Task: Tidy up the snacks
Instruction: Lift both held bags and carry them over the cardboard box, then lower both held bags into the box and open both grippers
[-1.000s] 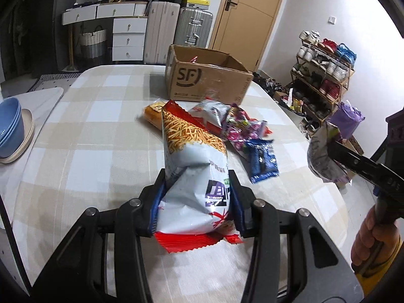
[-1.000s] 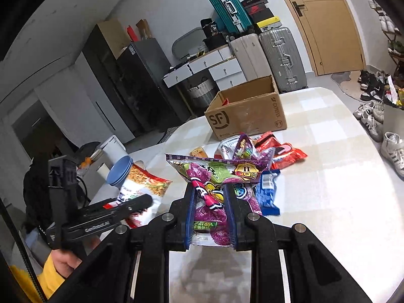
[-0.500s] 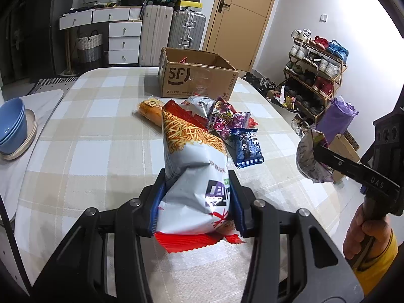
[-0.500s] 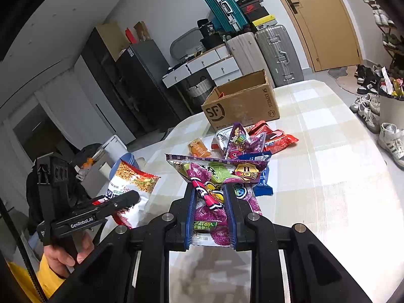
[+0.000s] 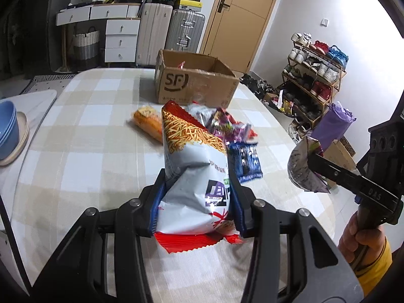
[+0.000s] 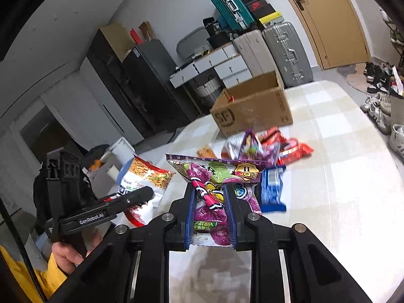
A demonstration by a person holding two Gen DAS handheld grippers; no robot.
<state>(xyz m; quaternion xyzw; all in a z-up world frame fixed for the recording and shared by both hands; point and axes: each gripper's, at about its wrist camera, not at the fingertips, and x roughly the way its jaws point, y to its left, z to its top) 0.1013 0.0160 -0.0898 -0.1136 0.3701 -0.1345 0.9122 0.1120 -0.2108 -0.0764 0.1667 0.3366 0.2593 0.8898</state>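
My left gripper (image 5: 197, 197) is shut on a white and red noodle-snack bag (image 5: 192, 161), held above the checked table (image 5: 75, 151). My right gripper (image 6: 209, 209) is shut on a purple candy bag (image 6: 214, 176), also lifted; it shows at the right of the left wrist view (image 5: 303, 169). An open SF cardboard box (image 5: 194, 80) stands at the far side of the table. Several loose snack packs (image 5: 227, 126) lie in front of it, among them an orange pack (image 5: 149, 123) and a blue pack (image 5: 247, 161).
Blue bowls (image 5: 7, 131) sit on a side surface at the left. Suitcases (image 5: 184, 27) and drawers (image 5: 121, 35) stand behind the table. A shoe rack (image 5: 313, 75) is at the right, past the table's edge.
Both grippers have pulled back and risen from the snack pile, each keeping its bag. The box and pile look farther away and the right gripper sits closer in the left view.
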